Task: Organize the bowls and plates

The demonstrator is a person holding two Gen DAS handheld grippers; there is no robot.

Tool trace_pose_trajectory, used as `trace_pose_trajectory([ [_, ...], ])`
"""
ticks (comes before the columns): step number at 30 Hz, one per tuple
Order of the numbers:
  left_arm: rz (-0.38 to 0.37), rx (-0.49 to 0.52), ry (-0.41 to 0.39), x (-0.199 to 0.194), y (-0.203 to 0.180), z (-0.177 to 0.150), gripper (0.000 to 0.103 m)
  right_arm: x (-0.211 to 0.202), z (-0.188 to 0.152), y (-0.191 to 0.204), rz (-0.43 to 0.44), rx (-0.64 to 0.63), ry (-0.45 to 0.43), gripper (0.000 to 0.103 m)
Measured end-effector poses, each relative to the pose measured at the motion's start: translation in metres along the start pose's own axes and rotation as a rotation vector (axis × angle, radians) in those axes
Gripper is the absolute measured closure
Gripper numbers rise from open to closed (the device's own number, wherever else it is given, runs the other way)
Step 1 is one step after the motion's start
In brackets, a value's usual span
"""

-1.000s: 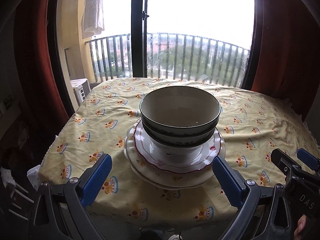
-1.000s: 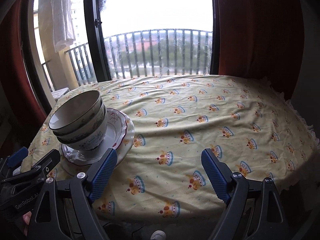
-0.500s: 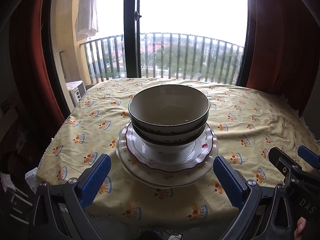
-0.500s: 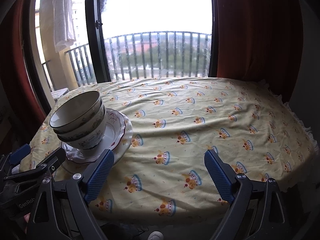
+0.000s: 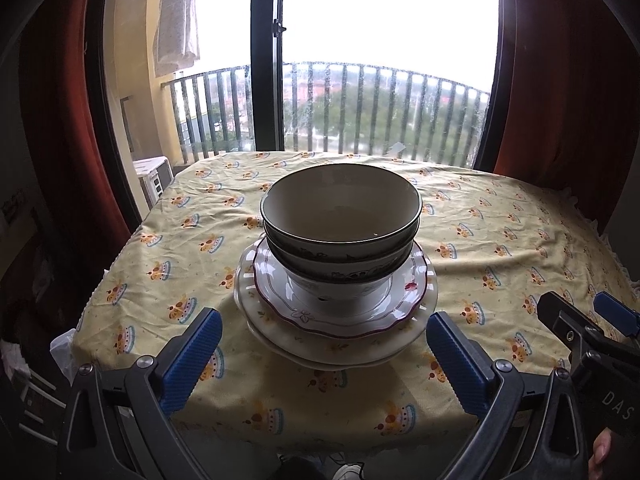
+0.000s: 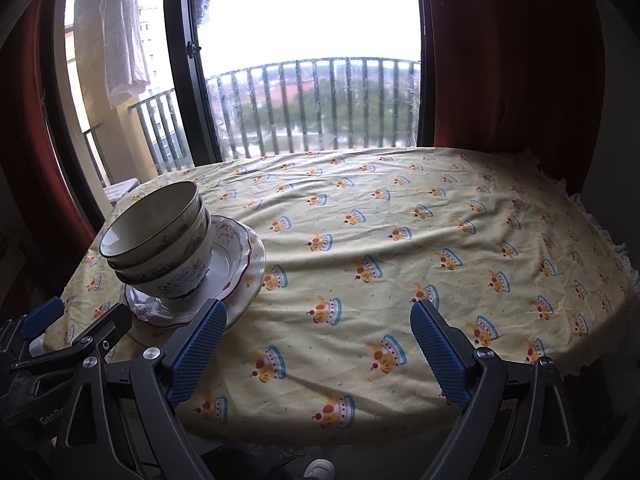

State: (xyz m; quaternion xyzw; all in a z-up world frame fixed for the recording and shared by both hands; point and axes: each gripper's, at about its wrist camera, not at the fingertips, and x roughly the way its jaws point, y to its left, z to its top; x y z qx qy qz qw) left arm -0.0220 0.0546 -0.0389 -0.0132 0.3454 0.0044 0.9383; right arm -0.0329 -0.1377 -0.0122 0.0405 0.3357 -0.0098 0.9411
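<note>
We've got both grippers off the table's near edge, holding nothing. Left gripper (image 5: 320, 354) is spread wide, facing the stack head-on; right gripper (image 6: 318, 350) is spread too, over bare tablecloth (image 6: 400, 232). Stacked bowls (image 5: 340, 216) sit nested on the red-rimmed plate (image 5: 396, 312), which rests on a larger cream plate (image 5: 420, 332), all near the table's near-left corner. Looks like three bowls, but the lower rims overlap, so we can't be sure.
</note>
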Motion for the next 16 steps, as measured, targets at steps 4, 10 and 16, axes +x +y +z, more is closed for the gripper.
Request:
trace_pose_trajectory([
  [4,0.002,0.001,0.001,-0.0002,-0.0008,-0.0003,0.0,-0.0002,0.0002,0.0017,-0.002,-0.01,-0.003,0.007],
  [10,-0.004,-0.011,0.011,0.0021,-0.0002,0.0005,0.0,0.0026,0.0005,-0.0001,0.016,-0.002,0.01,0.0],
  [16,-0.009,-0.009,0.013,0.0029,-0.0015,0.0011,0.0,0.0031,0.0013,-0.0006,0.0,-0.006,0.008,0.0],
])
